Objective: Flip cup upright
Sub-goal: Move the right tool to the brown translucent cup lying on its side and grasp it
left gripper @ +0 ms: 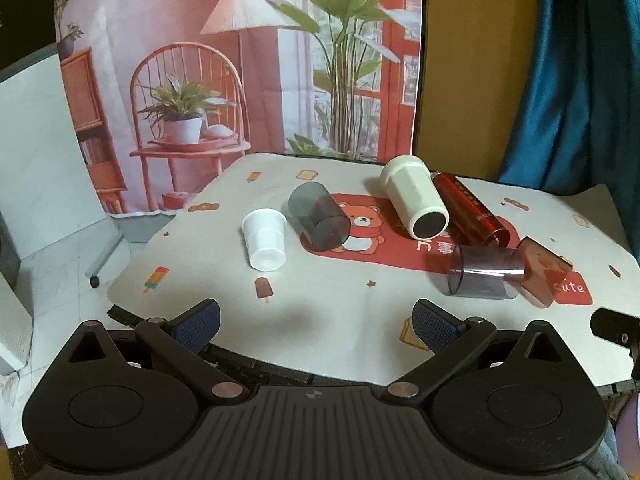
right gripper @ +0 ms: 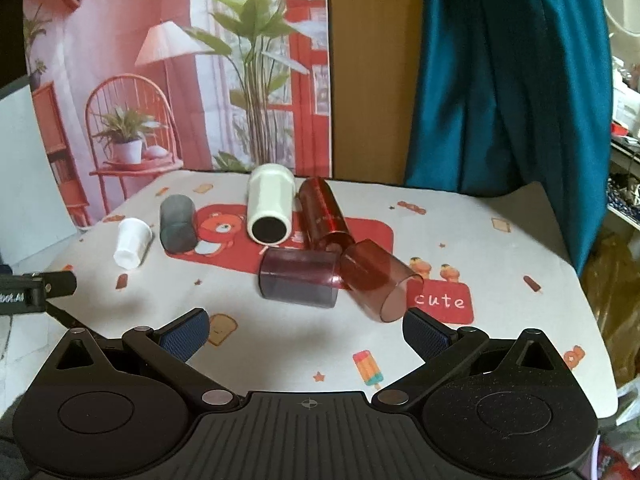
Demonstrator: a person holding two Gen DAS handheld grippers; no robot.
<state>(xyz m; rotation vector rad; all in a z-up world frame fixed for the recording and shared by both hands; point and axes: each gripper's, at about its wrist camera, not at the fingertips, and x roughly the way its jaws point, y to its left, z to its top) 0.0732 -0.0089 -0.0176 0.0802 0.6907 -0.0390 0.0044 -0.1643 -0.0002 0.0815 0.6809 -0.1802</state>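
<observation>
Translucent cylindrical cups (right gripper: 298, 278) lie toppled on printed cloth (right gripper: 480, 248).

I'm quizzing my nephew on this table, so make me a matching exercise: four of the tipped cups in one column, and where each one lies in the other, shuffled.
Things:
1. small white plastic cup
2. smoky grey translucent tumbler
3. cream cylindrical cup with dark opening
4. red translucent tumbler

Places:
A. beside the "cute" label
B. farthest left
C. on the bear picture
D. at the back, next to the dark red tube

Pairs: 1-B, 2-C, 3-D, 4-A
</observation>
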